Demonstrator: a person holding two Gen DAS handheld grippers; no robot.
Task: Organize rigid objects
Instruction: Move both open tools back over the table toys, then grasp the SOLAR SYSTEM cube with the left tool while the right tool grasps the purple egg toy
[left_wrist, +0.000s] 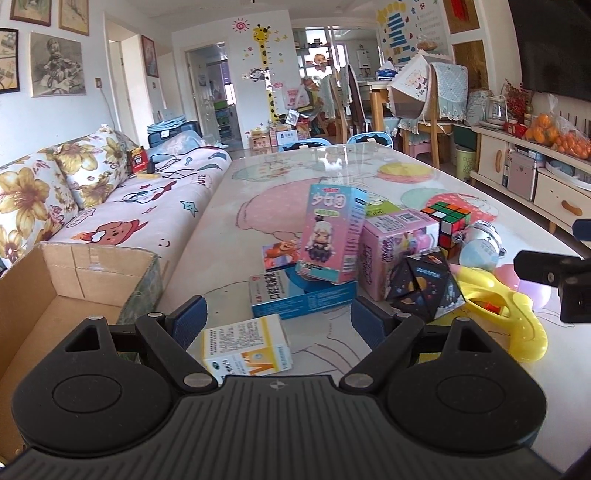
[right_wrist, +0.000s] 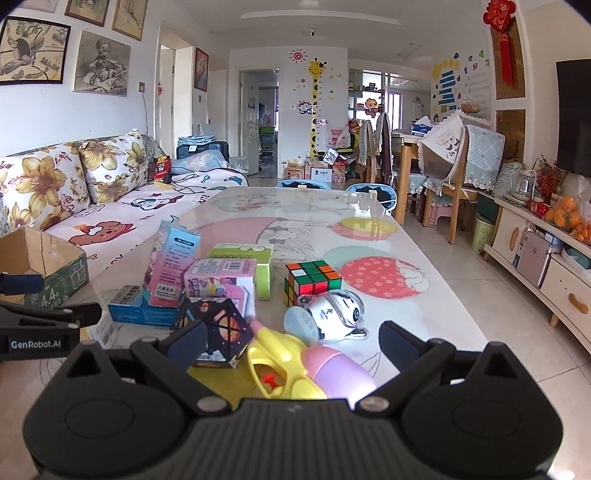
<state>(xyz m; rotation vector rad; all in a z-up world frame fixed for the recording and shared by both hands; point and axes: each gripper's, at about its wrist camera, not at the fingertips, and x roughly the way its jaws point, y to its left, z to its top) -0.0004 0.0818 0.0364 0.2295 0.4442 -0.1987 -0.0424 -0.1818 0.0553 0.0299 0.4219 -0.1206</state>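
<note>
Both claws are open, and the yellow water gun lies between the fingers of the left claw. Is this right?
Not quite. The yellow water gun lies between the fingers of the right claw, as the right wrist view shows. Both claws are open; the left claw frames a yellow-and-white box.

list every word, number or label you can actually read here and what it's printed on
"GenRobot.AI" on the side of the left gripper, seen in the right wrist view.
"4.4" on the green side of the cardboard box.
"CUTE", partly legible, on the sofa cover.
Chinese print on the tall pink and blue figure box, white and orange medicine box and blue medicine box: too small or blurred to read.
Wall posters and chart: unreadable.
</note>
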